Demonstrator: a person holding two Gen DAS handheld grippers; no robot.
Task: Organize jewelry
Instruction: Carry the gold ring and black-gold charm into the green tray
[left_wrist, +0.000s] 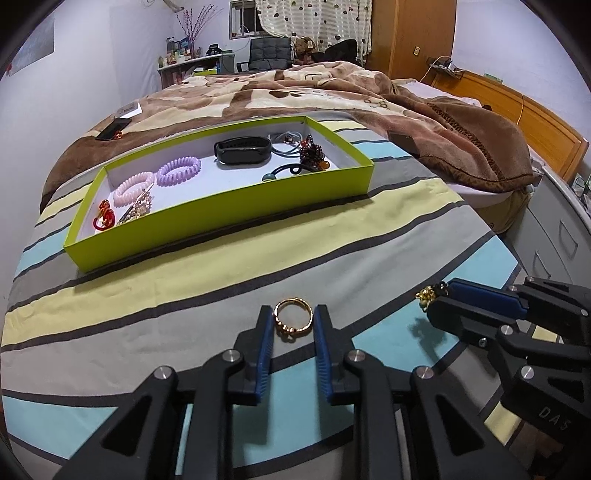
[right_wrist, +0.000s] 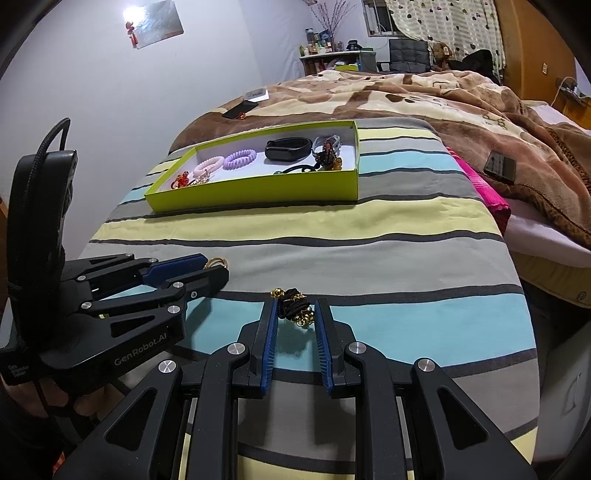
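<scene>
Lime-green cardboard forms the shallow tray (left_wrist: 221, 221) lying on the striped bedspread (left_wrist: 221, 280), well beyond both tools. Read from its left end, its white floor holds a red glass trinket (left_wrist: 103, 218), a gold rhinestone hair clip (left_wrist: 138, 208), a pale pink spiral hair tie (left_wrist: 133, 188) touching a lilac spiral hair tie (left_wrist: 179, 170), then a black fitness band (left_wrist: 242, 151), a black elastic with a teal bead (left_wrist: 284, 172), and at the right end a dark red beaded cluster (left_wrist: 310, 151) lying over a grey cord (left_wrist: 284, 142).

Nearer the cameras, the left hand-held gripper (left_wrist: 293, 325) rests low over the bedspread with a gold ring (left_wrist: 293, 320) between its blue pads (left_wrist: 265, 343). The ring spans the gap, its rim meeting both pads, so the left hand-held gripper is closed on the gold ring; the ring's ornamented side faces the camera and lies against the cloth.

To its right, the right hand-held gripper (right_wrist: 293, 314) pinches a black hair tie with gold beads (right_wrist: 293, 306), a bunched knot squeezed between the two blue pads, with gold beads poking out at the top left and bottom right. In the left wrist view the same tie shows at the tip of that tool, lifted just clear of the teal stripe with its shadow beneath.

Behind the tray lies a brown plush blanket (left_wrist: 295, 92) with a black phone (left_wrist: 113, 129) at its left edge.
</scene>
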